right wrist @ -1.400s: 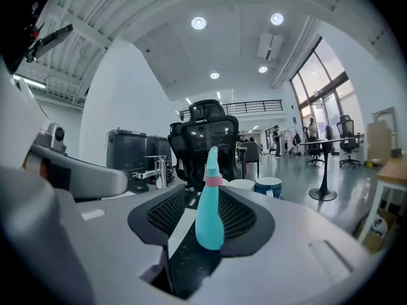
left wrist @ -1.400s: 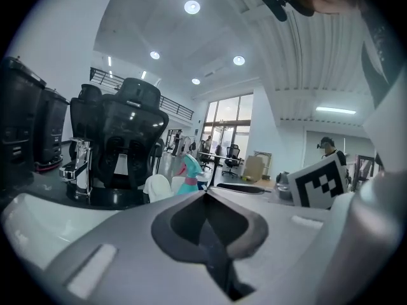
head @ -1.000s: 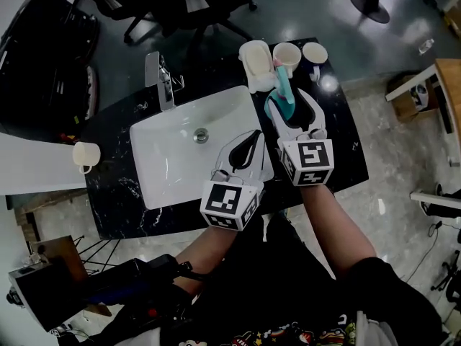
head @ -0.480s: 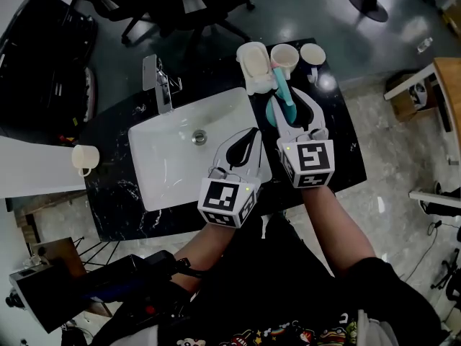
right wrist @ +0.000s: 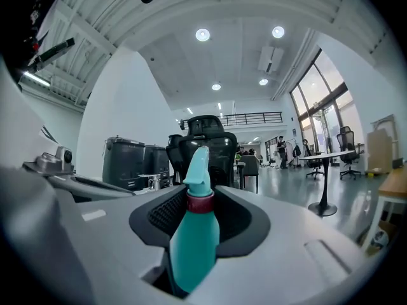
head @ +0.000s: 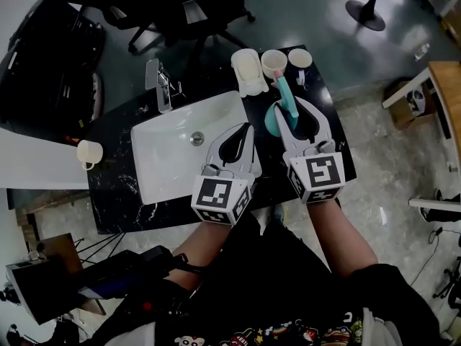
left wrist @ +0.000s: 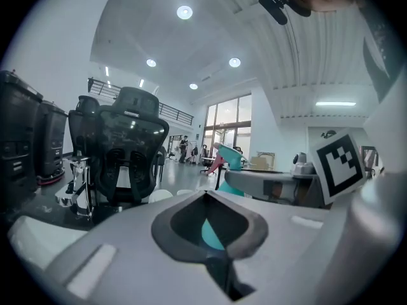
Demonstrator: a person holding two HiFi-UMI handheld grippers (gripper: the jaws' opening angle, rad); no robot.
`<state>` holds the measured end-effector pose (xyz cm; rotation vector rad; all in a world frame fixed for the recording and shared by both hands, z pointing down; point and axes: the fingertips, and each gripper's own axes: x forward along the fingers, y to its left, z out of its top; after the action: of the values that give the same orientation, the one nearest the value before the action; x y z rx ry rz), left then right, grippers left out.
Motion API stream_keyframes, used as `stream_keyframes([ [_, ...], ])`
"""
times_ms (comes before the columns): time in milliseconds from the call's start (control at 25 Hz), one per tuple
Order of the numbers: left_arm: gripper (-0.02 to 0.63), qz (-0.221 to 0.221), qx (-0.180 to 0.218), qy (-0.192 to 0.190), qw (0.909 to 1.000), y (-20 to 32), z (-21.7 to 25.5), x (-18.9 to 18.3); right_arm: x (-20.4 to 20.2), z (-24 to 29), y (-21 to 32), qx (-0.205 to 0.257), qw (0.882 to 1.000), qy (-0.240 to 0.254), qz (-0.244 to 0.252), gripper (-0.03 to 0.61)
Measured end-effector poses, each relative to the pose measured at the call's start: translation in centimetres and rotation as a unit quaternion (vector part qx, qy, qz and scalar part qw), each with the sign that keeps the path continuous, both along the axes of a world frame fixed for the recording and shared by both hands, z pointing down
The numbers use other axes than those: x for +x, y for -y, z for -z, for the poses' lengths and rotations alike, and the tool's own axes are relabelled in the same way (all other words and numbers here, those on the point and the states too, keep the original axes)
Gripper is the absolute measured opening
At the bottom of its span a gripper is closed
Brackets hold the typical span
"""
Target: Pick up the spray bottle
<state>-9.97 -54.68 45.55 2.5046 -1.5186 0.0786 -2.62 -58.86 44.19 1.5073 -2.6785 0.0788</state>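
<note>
The teal spray bottle (head: pixel 285 98) with a red collar stands tilted on the right of the black counter (head: pixel 119 197). My right gripper (head: pixel 294 111) is shut on the spray bottle, its jaws on either side of the body. The right gripper view shows the spray bottle (right wrist: pixel 194 240) pinched between the pads, nozzle up, at my right gripper (right wrist: pixel 197 190). My left gripper (head: pixel 248 127) is shut and holds nothing, hanging over the sink's right rim. In the left gripper view the spray bottle (left wrist: pixel 230 159) sits to the right, beyond my left gripper (left wrist: pixel 205 196).
A white sink (head: pixel 162 171) with a chrome faucet (head: pixel 157 83) fills the counter's middle. A white soap dish (head: pixel 247 71) and two cups (head: pixel 274 62) (head: pixel 300 58) stand just behind the bottle. A mug (head: pixel 89 152) is at the far left. Office chairs stand beyond the counter.
The right gripper, still closed on the bottle, has drawn back a little from the cups toward me. The left gripper holds its place beside the sink.
</note>
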Motion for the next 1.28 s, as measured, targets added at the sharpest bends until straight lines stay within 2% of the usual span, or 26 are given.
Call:
stream_keyframes([
  [320, 0.001, 0.018, 0.042, 0.005, 0.9989, -2.5, 3.7, 2.4, 3.5, 2.8, -5.4, 0.013, 0.999, 0.016, 0.025, 0.155],
  [480, 0.001, 0.022, 0.062, 0.006, 0.9978, -3.8, 5.1, 4.2, 5.3, 3.2, -8.0, 0.004, 0.999, 0.017, 0.034, 0.154],
  [680, 0.001, 0.019, 0.054, 0.009, 0.9983, -6.4, 4.7, 6.5, 7.3, 2.3, -11.6, -0.005, 0.999, 0.017, 0.046, 0.153],
  [800, 0.001, 0.017, 0.059, 0.013, 0.9980, -6.9, 5.1, 7.4, 8.0, 2.8, -12.2, -0.010, 0.999, 0.008, 0.046, 0.153],
  [960, 0.001, 0.017, 0.070, 0.022, 0.9972, -7.2, 5.6, 8.3, 8.8, 2.8, -12.2, 0.023, 0.998, 0.011, 0.057, 0.153],
  [1280, 0.001, 0.027, 0.079, 0.029, 0.9961, -7.5, 6.2, 8.8, 9.4, 3.4, -12.1, 0.037, 0.997, 0.018, 0.065, 0.153],
])
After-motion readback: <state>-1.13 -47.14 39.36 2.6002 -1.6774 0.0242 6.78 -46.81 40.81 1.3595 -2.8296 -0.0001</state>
